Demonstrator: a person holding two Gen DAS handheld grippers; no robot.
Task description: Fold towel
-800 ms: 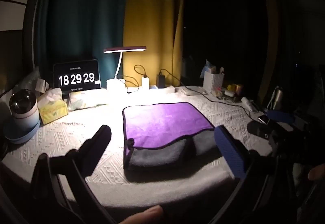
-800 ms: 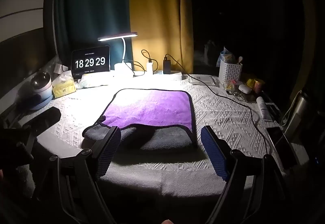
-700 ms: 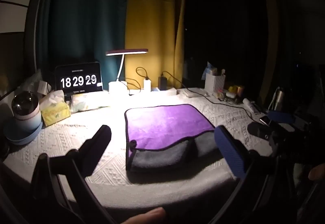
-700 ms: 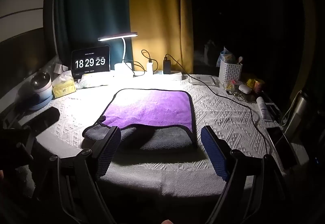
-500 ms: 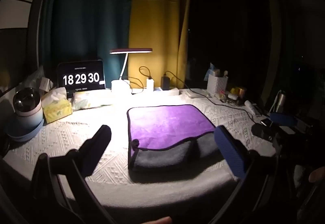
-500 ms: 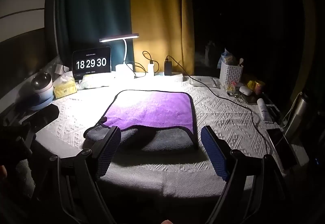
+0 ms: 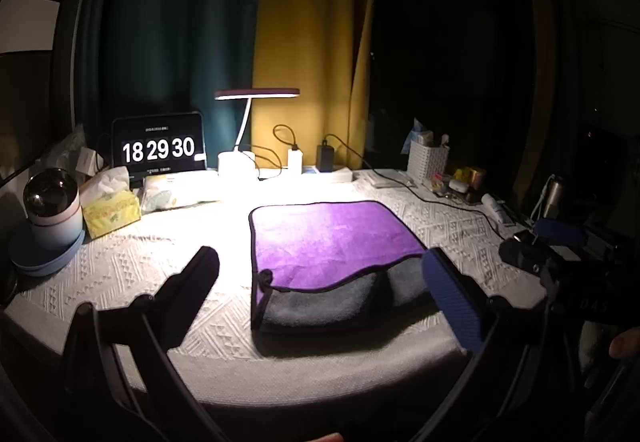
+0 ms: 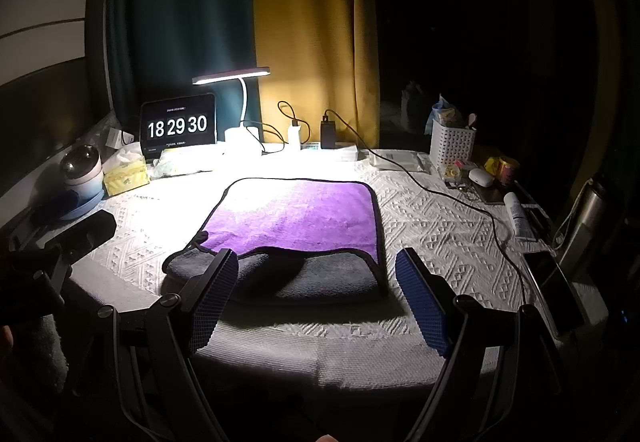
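Barely anything has shifted over the last second; my left gripper [image 7: 320,286] and right gripper [image 8: 316,290], both wide open and empty, hover before the purple-and-grey microfibre towel [image 8: 296,217], folded once on the white table [image 8: 440,226]; 1 fold remains, I judge.

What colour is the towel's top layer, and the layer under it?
The towel is purple on top, grey underneath, with dark edging; clearest in the right wrist view.
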